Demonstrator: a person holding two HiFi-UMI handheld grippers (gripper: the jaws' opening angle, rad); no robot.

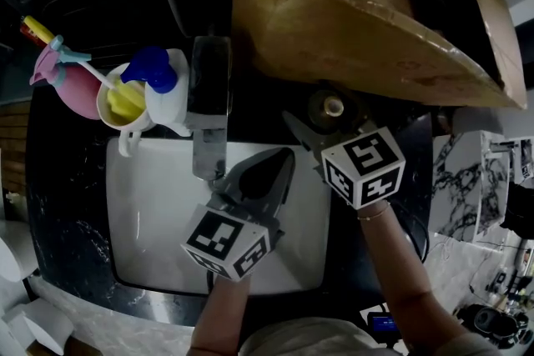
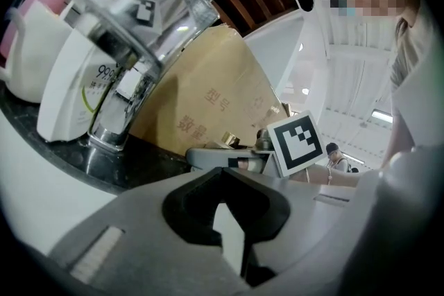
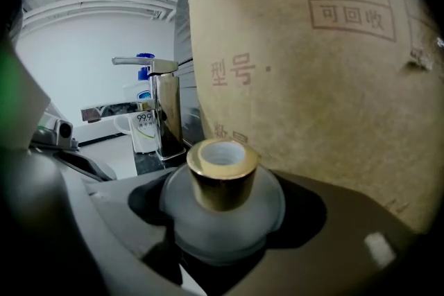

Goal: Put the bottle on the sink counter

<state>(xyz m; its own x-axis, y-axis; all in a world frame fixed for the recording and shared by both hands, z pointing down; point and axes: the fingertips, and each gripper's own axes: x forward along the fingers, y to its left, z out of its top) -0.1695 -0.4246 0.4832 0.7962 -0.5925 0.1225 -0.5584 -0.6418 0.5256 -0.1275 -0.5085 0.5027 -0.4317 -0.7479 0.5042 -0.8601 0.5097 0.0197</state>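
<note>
The bottle (image 3: 220, 211) is frosted and round-shouldered, with a gold collar and a pale top. The right claw (image 3: 222, 249) clamps it beside a cardboard box (image 3: 312, 80). Only the head view shows it over the dark surface (image 1: 67, 171) behind the sink (image 1: 150, 213). The left claw (image 2: 229, 222) is closed and empty.

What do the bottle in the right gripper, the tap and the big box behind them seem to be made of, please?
Bottle: frosted glass or plastic, matte and translucent. Its collar looks like shiny gold metal or metallised plastic. Tap: polished chrome, with mirror-like reflections. Box: brown cardboard, a dull fibrous face with printed marks.
</note>
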